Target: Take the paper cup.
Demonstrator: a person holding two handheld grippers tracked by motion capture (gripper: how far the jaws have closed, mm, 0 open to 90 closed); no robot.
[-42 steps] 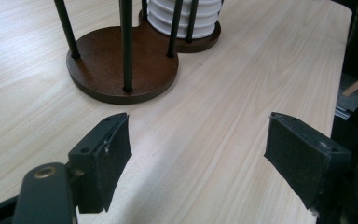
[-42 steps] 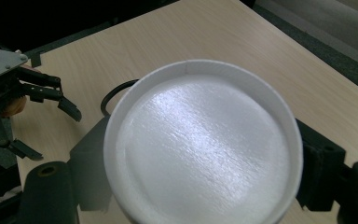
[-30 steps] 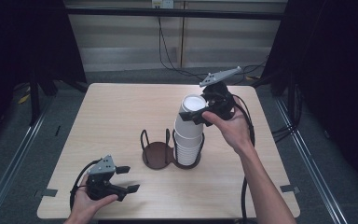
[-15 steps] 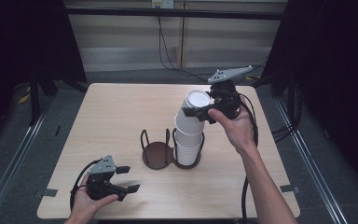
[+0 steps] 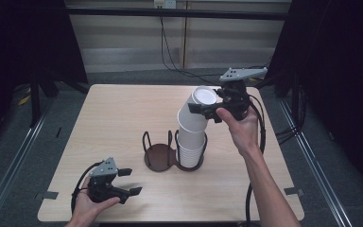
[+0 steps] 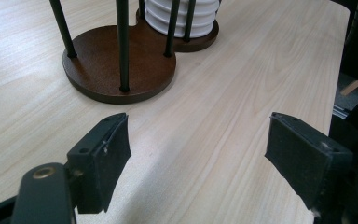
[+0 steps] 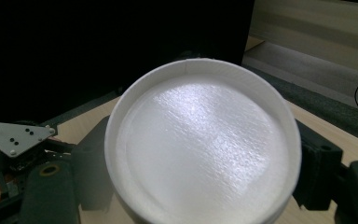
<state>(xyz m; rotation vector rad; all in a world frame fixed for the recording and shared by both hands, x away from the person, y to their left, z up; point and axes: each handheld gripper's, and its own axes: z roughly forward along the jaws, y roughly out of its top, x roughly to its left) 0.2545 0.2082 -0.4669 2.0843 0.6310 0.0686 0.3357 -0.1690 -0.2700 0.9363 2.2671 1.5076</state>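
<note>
The right gripper (image 5: 207,111) is held above the far right part of the desk (image 5: 113,118), its fingers clamped on either side of the top cup (image 5: 196,113), which is upside down with its white base turned up and toward the gripper's camera. This cup is tilted, its long axis leaning up and away from the stack of cups (image 5: 190,149) below it; its mouth still overlaps the top of that stack. In the right gripper view the cup's round base (image 7: 203,144) sits squarely between the fingers (image 7: 91,172). The stack stands upright in the right ring of a dark brown holder (image 5: 163,153) with thin black posts; the left ring, nearer the left gripper, holds nothing. The left gripper (image 5: 125,182) rests low near the front left edge of the desk, fingers (image 6: 105,161) wide apart with bare wood between them. Open desk surface lies between those fingers and the holder (image 6: 121,65). No readable writing or label appears on the cups or holder.
</note>
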